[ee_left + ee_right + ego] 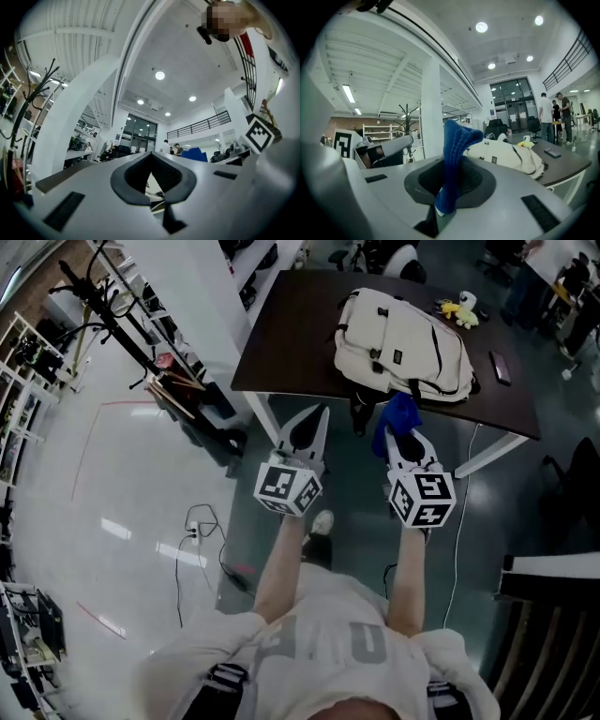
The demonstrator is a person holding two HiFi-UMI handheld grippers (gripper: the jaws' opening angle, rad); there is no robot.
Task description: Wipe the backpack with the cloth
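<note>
**Cloth in R tongs, backpack not yet touched**

Backpack, cream w/ dark straps, lies flat on the dark desk, toward its near edge. Both tongs are held in the air on the person's side of the backpack, off the desk, w/ floor under them. R tongs are clenched on the blue cloth. The cloth is pinched low btwn the pads, and the rest stands up past the tips w/ its top end flopping over. The cloth is near the backpack's near edge, in front of it and not on it. L tongs sit left of the R tongs, level w/ the backpack's left side. Their jaws are closed tip to tip w/ nothing btwn them. Beyond the backpack at the desk's far side is a small yellow toy. Right of the backpack in the head view, a dark phone lies flat on the desk.
</note>
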